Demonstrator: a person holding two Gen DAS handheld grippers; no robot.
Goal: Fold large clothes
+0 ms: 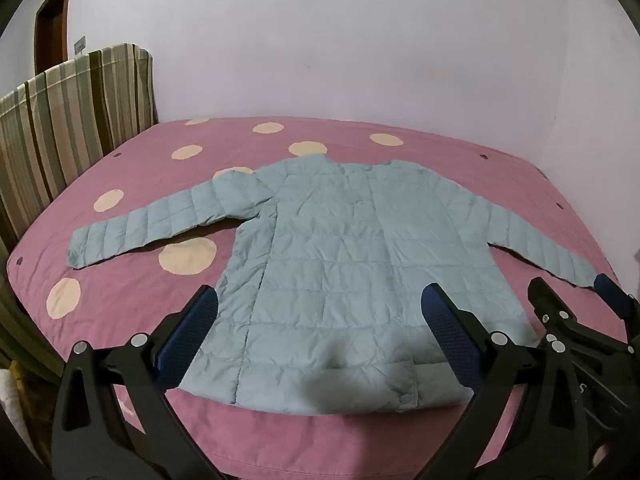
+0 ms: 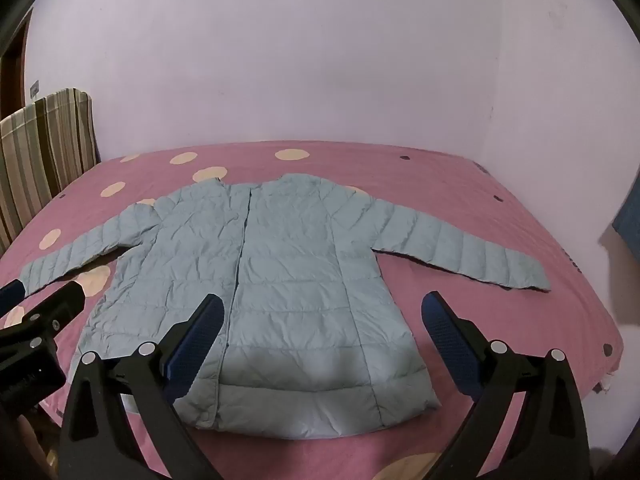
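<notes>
A light blue quilted jacket (image 1: 340,264) lies flat and front-up on the pink bed (image 1: 132,308), both sleeves spread out to the sides; it also shows in the right wrist view (image 2: 288,280). My left gripper (image 1: 322,312) is open and empty, held above the jacket's hem. My right gripper (image 2: 322,320) is open and empty, also above the hem, to the right of the left one. The right gripper shows at the right edge of the left wrist view (image 1: 568,300). The left gripper shows at the left edge of the right wrist view (image 2: 36,300).
The pink bedcover has cream dots (image 1: 188,256). A striped headboard (image 1: 68,120) stands at the left. A plain wall (image 1: 320,40) backs the bed, with a brown door (image 1: 50,28) at the far left. A blue object (image 2: 630,220) sits at the right edge.
</notes>
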